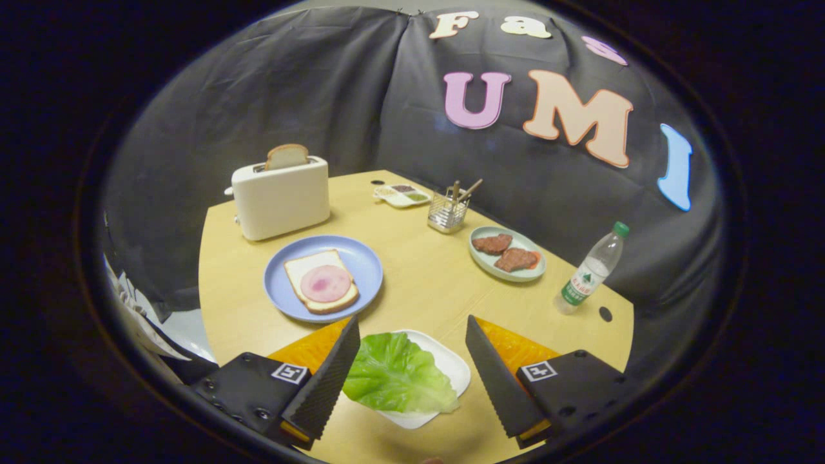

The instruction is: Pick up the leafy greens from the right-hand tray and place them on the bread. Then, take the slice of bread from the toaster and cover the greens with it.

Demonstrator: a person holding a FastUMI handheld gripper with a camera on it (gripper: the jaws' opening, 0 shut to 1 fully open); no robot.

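The gripper [412, 351] hangs with its two ridged fingers spread wide, gripping nothing. Between them lies the crinkled green lettuce leaf [394, 375] on a small white rectangular tray [451, 370]; the leaf hides most of the tray, and the left finger covers the leaf's near-left edge.

Beyond the fingers, at about eleven o'clock, a round light-blue plate [361, 261] carries a slice of white bread [303, 270] topped with a pink round of ham [325, 283]. Further out at eleven stands a white boxy toaster [280, 196] with a slice of toast [287, 156] poking from its slot, the lower part hidden inside.

At one o'clock a pale green oval plate [486, 264] holds two brown meat patties [506, 252], and a clear plastic water bottle with green cap [592, 270] stands beside it. At twelve, a wire mesh holder [447, 212] and a small white sauce dish [401, 195]; their contents are too small to make out.
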